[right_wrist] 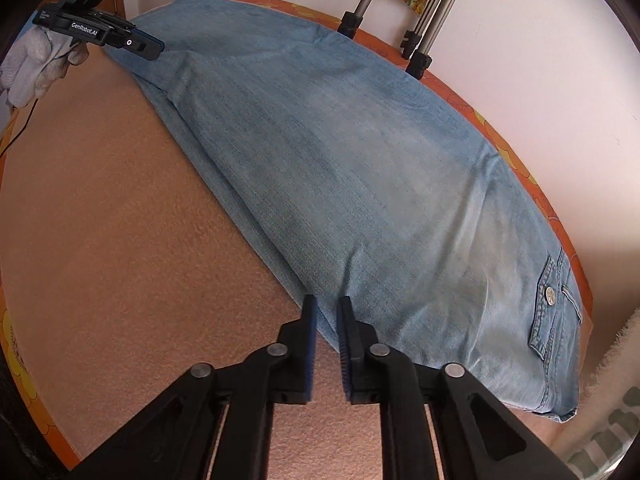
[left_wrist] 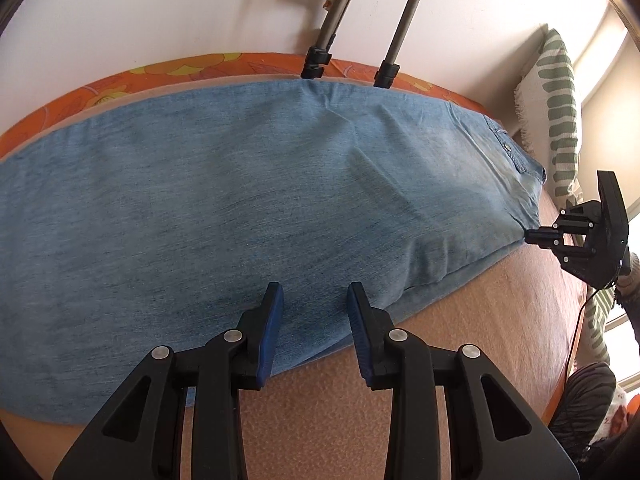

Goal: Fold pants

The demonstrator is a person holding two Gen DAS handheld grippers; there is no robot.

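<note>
The pants (left_wrist: 248, 184), light blue denim already doubled leg over leg, lay lengthwise on the bed (left_wrist: 328, 408) near the wall, waistband and buttoned pocket (right_wrist: 554, 312) toward the striped pillow (left_wrist: 560, 120). The left gripper (left_wrist: 315, 334) hovered over the near edge of the cloth around mid-leg, its jaws spread apart with nothing between them. The right gripper (right_wrist: 327, 340) sat at the near edge by the seat end, jaws narrowed to a slim gap with the denim edge lying between the blue pads; whether they actually pinched the cloth could not be told from either view.

The likely trouble lay in the grasp. If either gripper caught only the top layer, lifting would peel the legs apart and undo the lengthwise fold. With the left jaws not yet closed, a one-sided pull from the right could drag the fabric askew. The tripod legs (left_wrist: 352, 20) standing at the far edge could also snag a lifted hem.
</note>
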